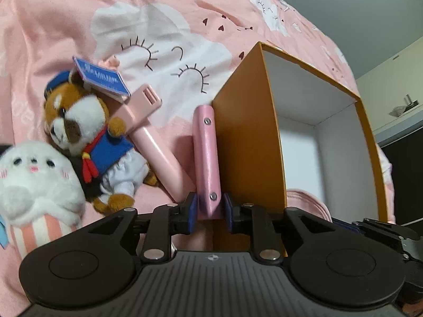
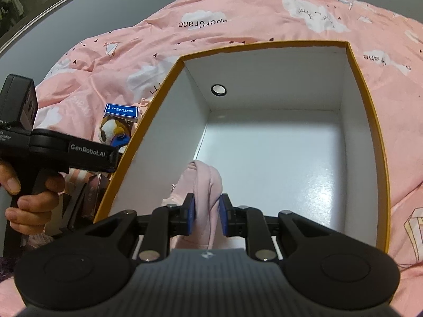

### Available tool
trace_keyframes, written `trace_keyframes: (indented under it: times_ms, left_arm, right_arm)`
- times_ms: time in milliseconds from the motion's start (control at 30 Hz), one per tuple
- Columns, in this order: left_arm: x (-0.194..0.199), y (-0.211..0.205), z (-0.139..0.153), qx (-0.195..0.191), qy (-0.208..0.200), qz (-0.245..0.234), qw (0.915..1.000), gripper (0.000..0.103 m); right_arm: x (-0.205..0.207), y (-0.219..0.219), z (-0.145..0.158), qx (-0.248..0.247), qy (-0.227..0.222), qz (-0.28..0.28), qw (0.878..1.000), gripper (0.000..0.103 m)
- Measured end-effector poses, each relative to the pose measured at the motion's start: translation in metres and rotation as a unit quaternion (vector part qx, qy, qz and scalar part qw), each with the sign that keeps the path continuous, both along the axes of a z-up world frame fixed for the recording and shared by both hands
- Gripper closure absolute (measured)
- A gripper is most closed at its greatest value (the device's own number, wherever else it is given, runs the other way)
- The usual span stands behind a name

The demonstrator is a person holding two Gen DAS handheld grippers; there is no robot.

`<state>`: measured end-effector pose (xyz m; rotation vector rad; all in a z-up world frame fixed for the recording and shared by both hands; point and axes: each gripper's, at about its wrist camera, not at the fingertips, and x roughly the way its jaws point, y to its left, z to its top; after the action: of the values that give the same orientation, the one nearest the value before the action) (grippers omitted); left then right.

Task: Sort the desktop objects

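While a pink cloth (image 2: pixel 205 185) is gripped by the right gripper (image 2: pixel 206 215) over the box (image 2: pixel 370 111), a pink case (image 1: pixel 205 158) beside it is pinched by the left gripper (image 1: pixel 210 212), to be lifted in next

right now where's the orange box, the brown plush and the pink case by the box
orange box (image 1: pixel 246 142), left wrist view, outer side wall
brown plush (image 1: pixel 76 121), left wrist view, its face
pink case (image 1: pixel 206 158), left wrist view, middle of its long face
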<state>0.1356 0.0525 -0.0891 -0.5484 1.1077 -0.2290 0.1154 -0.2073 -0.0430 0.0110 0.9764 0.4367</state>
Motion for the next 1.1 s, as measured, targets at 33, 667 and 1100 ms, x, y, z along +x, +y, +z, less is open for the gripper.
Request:
trace_keyframes:
  times_ms: [33,667,1100]
  left_arm:
    - [-0.002,0.001,-0.001,-0.007,-0.003,0.002,1.0,0.077]
    - [-0.052,0.016,0.073,0.039,-0.098,0.051,0.9931,0.085]
    - [-0.104,0.007,0.159,0.0,-0.166,0.023,0.9859,0.086]
  right_arm:
    - [0.0,-0.001,0.0,0.001,-0.001,-0.003,1.0,0.082]
    - [-0.018,-0.007,0.016,0.023,-0.03,-0.054,0.998,0.083]
    - [-0.044,-0.021,0.036,0.021,-0.095,-0.088,0.991,0.083]
